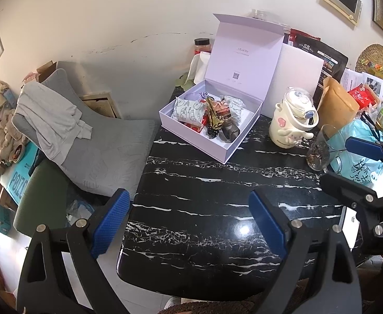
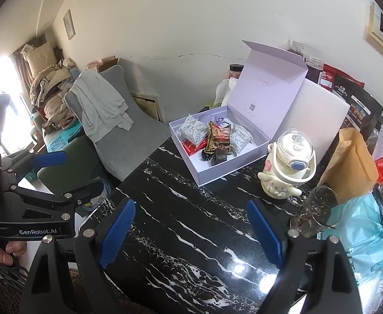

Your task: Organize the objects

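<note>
Here black marble table [image 1: 217,209], lavender box [image 1: 209,120] open, cluttered room; both tools apart, empty.

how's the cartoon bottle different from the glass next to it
The cartoon bottle is opaque cream with a domed lid and a handle; the glass is clear, open-topped and plain. The bottle stands nearer the lilac box than the glass. Both stand upright on the black marble table.

table [image 1: 217,222]: box [image 1: 233,141] at back, snacks [image 1: 189,112] inside | bottle [image 1: 291,120] right of box | glass [image 1: 319,151] right of bottle
</note>
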Available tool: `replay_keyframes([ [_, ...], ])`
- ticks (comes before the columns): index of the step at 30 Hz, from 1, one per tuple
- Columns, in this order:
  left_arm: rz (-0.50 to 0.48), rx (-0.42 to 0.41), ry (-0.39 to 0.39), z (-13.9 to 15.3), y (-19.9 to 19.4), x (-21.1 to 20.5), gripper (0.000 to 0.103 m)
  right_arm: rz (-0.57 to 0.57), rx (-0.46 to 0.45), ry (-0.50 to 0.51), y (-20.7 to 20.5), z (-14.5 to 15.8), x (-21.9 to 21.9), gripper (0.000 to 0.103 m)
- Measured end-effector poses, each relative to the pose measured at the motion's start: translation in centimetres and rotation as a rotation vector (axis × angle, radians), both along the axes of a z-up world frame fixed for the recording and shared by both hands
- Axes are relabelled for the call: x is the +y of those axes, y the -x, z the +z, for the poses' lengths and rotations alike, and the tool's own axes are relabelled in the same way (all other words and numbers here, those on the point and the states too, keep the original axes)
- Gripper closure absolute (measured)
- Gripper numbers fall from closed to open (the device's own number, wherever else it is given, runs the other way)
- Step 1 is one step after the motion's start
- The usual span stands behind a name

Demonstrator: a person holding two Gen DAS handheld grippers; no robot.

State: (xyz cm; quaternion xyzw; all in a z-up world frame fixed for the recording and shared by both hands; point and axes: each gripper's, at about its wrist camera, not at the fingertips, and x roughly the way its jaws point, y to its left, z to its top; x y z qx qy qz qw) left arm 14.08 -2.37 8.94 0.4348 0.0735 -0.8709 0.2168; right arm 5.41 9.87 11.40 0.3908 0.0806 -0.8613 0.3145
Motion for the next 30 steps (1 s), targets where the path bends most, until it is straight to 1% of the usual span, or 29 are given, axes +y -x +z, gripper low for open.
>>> replay_keyframes([
  [20, 0.004, -0.005, -0.008, -0.5, -0.6, 1.5, 0.011, 0.009, -0.001, -0.012, -0.6, -0.3, 0.6, 0.015],
  [27, 0.001, -0.032, -0.004, -1.0, -0.3, 1.4, 0.010, 0.006, -0.017, -0.015, -0.5, -0.6, 0.6, 0.015],
  [30, 0.007, -0.043, -0.020, -1.5, -0.2, 1.1, 0.010, 0.004, -0.028, -0.016, -0.4, -0.9, 0.5, 0.015],
])
